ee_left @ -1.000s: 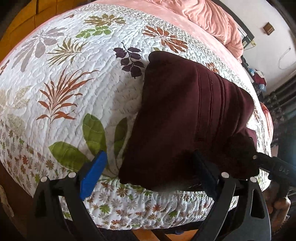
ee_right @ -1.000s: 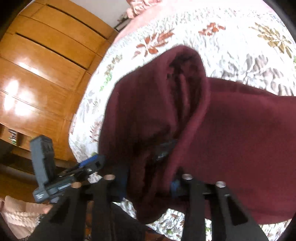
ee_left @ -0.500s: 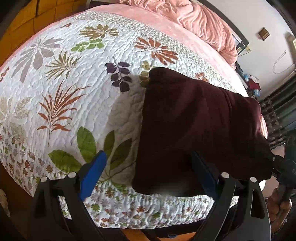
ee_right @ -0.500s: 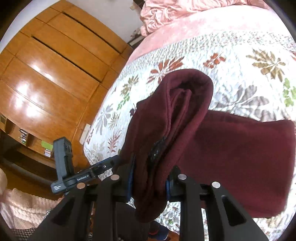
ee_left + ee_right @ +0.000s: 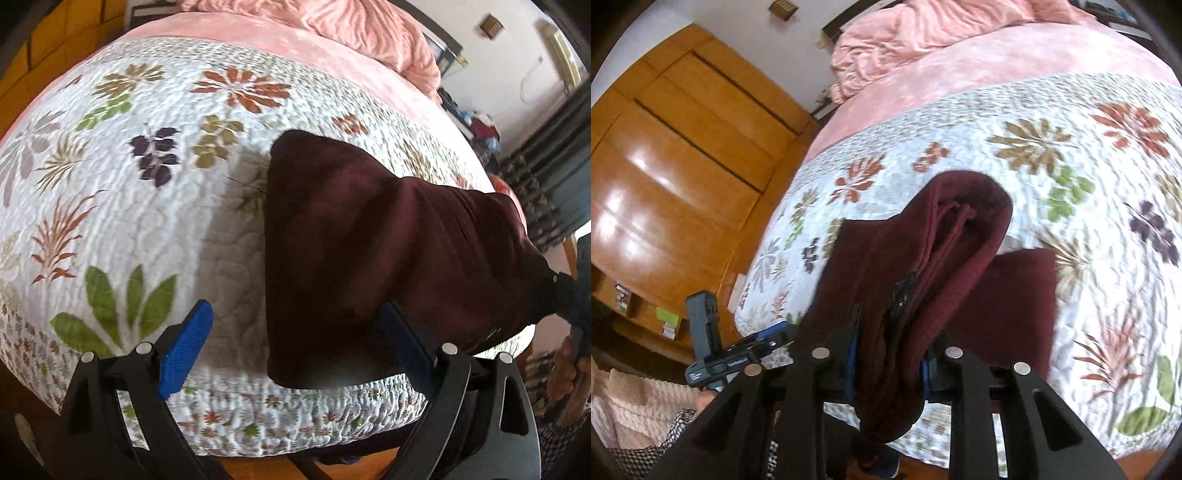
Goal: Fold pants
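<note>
The dark maroon pants (image 5: 369,240) are folded into a thick bundle, one end lifted off the floral quilt (image 5: 129,203). My right gripper (image 5: 890,354) is shut on the bundle's near edge (image 5: 916,277) and holds it up; the rest hangs down to the quilt. My left gripper (image 5: 291,332) is open, its blue pads wide apart. Its right finger (image 5: 402,336) lies against or under the near edge of the pants, while the left finger (image 5: 184,339) is over bare quilt. The right gripper shows at the far right of the left wrist view (image 5: 569,295).
The quilt covers a bed with a pink sheet (image 5: 258,33) and a bunched pink blanket (image 5: 923,40) at the far end. A wooden wardrobe (image 5: 676,155) stands beside the bed. The bed's near edge (image 5: 295,432) is just under the grippers.
The right gripper has lifted and pulled the held edge of the pants back toward the bed's near edge. Both cameras have drawn back and up. The left gripper stays open.
</note>
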